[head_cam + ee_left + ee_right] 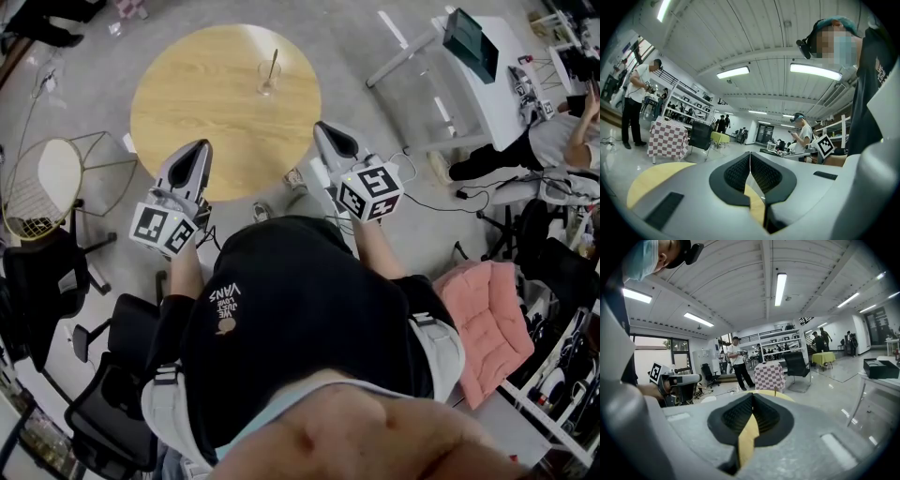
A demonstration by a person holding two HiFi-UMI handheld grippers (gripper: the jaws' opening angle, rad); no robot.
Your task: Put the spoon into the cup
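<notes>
Nearest the head camera was the person's black T-shirt (291, 319), filling the lower middle of the view. Beyond it stood a round wooden table (206, 112) on the grey floor, with a white desk (469, 66) off to the right and a pink cushion (487, 314) beside the person's right hip. Black office chairs (117, 394) crowded the lower left.

Both tongs were held up in front of the chest, pointing toward the table. The left gripper (199, 148) hung over the table's near edge, and its own view showed the black ribbed pads pressed together at the tips with nothing between them. The right gripper (323, 129) sat just off the table's right edge, likewise closed and empty. Each carried its marker cube, the left cube (164, 230) and the right cube (370, 192), close to the person's forearms.

A clear cup (268, 82) stood on the far side of the table, well apart from both tongs. The spoon (273, 64) was already inside it, handle leaning up over the rim.
</notes>
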